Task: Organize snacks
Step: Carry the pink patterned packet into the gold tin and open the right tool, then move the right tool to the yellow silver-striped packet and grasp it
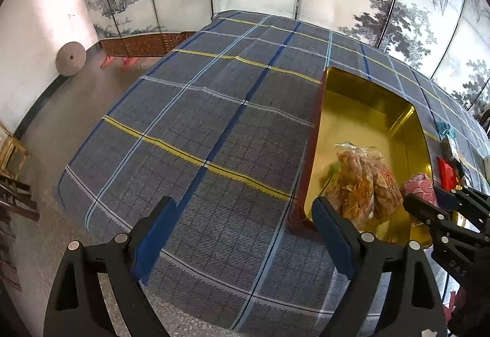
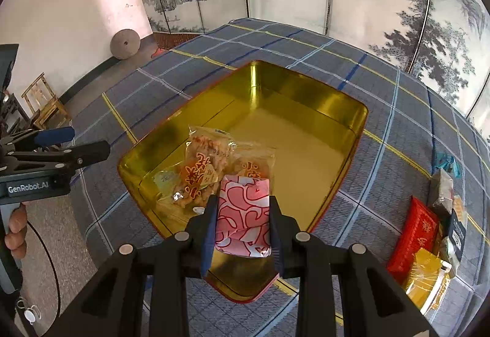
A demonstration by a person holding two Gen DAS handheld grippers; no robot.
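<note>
Pink-and-white swirly snack packet (image 2: 243,211) is clamped in the right tongs (image 2: 242,232), hanging over the near end of the gold tin (image 2: 321,104). Its long axis runs straight ahead along the fingers. Two clear bags of fried snacks (image 2: 202,171) lie just beyond it. Looks like the drop-off step: lower, then let go. Left tongs (image 1: 245,232) gape wide, empty, over the counter (image 1: 214,110).

Gold tin (image 2: 321,98) with red outer wall; pink-and-white swirl packet (image 2: 245,214); orange-printed clear snack bags (image 2: 202,171); grey cloth (image 1: 214,122) checked blue, white and yellow; red packet (image 2: 413,236); black grippers, blue pads (image 1: 154,242).
</note>
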